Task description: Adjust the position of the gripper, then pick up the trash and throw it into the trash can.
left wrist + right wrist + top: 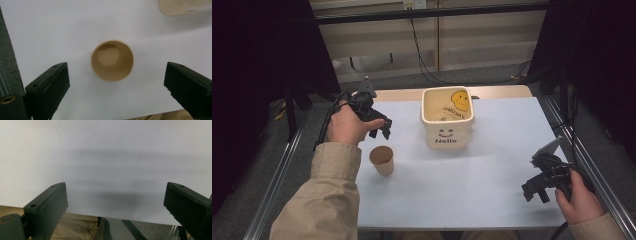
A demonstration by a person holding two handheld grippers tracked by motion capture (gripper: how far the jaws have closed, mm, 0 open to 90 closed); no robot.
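So the left gripper (379, 129) is hanging right above the paper cup (382, 160), jaws spread wide and gripping nothing, looking straight down into the cup (112, 60), which is standing upright and empty on the white sheet (472, 175). My guess is a cup grab is coming up. To do it well I'd be coming down with the cup centred between the jaws and closing gently around the wall, since thin paper probably crushes easily. Right gripper (536, 190) is hovering well apart from the cup, low over the sheet's near edge, jaws spread wide too, empty. Just beyond the cup, the cream "Hello" bin (447, 118) is sitting open. What's lying inside it is too small to make out.
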